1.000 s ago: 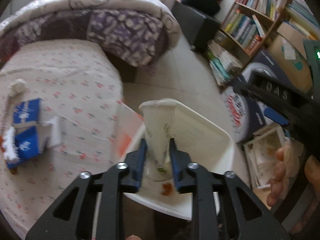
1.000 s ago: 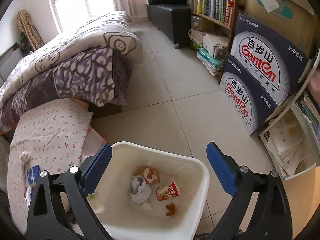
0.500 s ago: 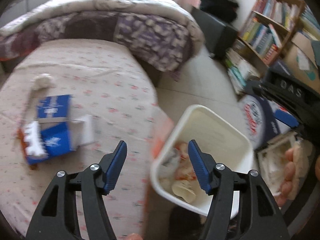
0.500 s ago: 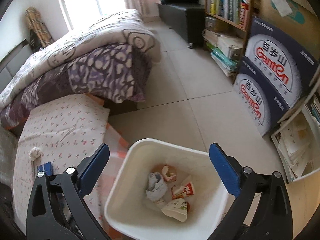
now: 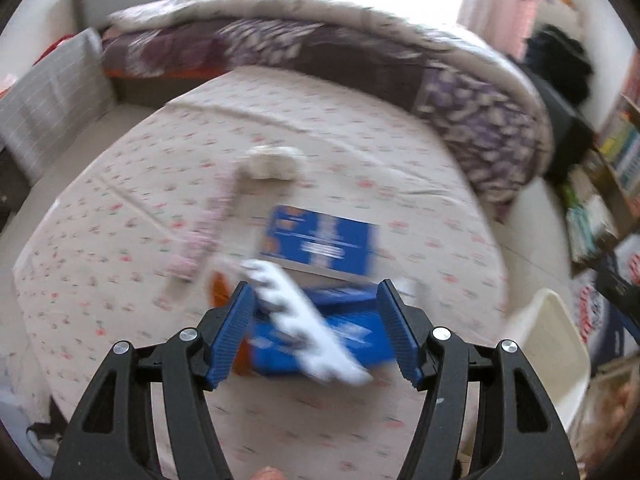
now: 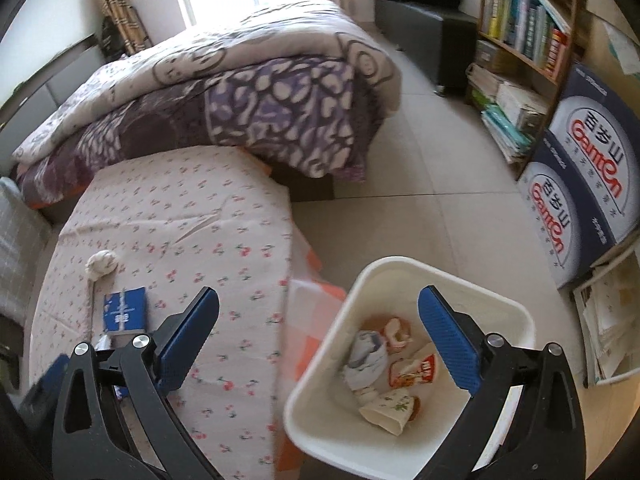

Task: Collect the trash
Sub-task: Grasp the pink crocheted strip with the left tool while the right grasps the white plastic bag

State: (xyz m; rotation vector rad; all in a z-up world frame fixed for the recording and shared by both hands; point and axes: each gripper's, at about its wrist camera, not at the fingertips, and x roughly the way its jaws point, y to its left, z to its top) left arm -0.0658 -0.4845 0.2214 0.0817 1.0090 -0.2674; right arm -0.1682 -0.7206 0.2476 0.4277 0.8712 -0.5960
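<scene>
My left gripper (image 5: 316,330) is open above a crumpled blue and white wrapper (image 5: 320,336) lying on the bed sheet (image 5: 120,240). A blue booklet (image 5: 320,238) lies just beyond it, also in the right wrist view (image 6: 124,310). A white crumpled ball (image 5: 274,162) lies farther back, seen too in the right wrist view (image 6: 102,264). My right gripper (image 6: 318,340) is open and empty over the white bin (image 6: 500,308), which holds a paper cup (image 6: 386,408) and several wrappers.
A purple and white quilt (image 6: 260,92) is piled on the far bed. A bookshelf (image 6: 524,28) and dark blue cartons (image 6: 580,184) stand at the right on the tiled floor (image 6: 420,200). A grey pillow (image 5: 44,108) lies at the left.
My left gripper opened and dropped the paper cup into the bin, then swung left over the bed to the blue wrapper. The right gripper stayed open over the bin.
</scene>
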